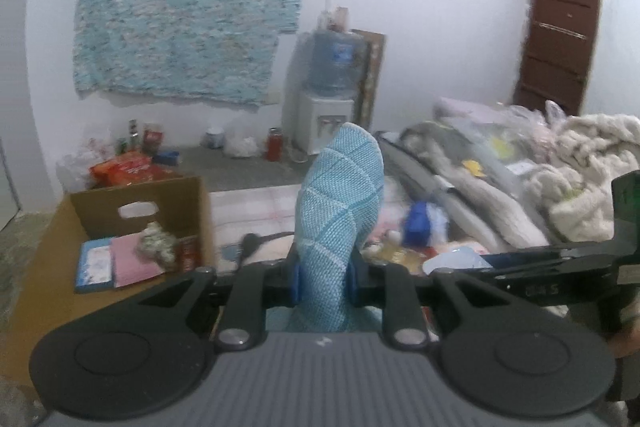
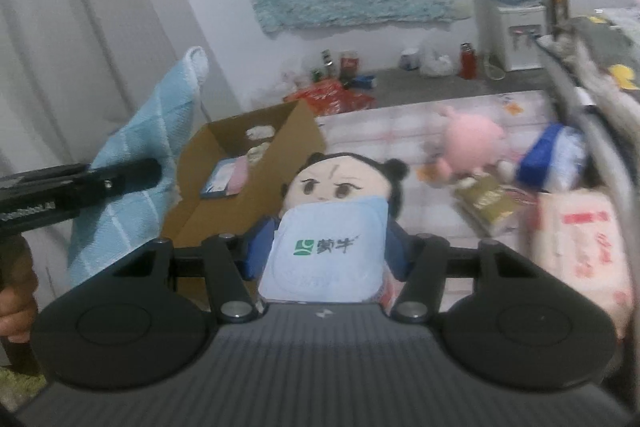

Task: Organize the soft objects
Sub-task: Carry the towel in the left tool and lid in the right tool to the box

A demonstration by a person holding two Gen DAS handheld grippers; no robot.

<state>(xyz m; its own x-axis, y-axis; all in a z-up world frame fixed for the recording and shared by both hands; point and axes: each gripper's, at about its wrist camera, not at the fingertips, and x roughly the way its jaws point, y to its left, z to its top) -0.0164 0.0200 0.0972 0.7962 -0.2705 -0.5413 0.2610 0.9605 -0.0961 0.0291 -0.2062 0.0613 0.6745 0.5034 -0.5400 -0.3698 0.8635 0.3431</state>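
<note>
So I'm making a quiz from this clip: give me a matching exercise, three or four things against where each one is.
Things:
1 blue towel
2 doll
3 pink plush
4 pink cloth

Places:
A in the cardboard box
B in the right gripper
C lying on the mat
D in the left gripper

Pairs: 1-D, 2-B, 3-C, 4-A

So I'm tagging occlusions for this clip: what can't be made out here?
- Left wrist view: the blue towel hides the mat behind it, and its lower end drops behind the left gripper.
- Right wrist view: the doll is hidden below its white bib by the right gripper.
- Both views: the cardboard box contents are blurred.
</note>
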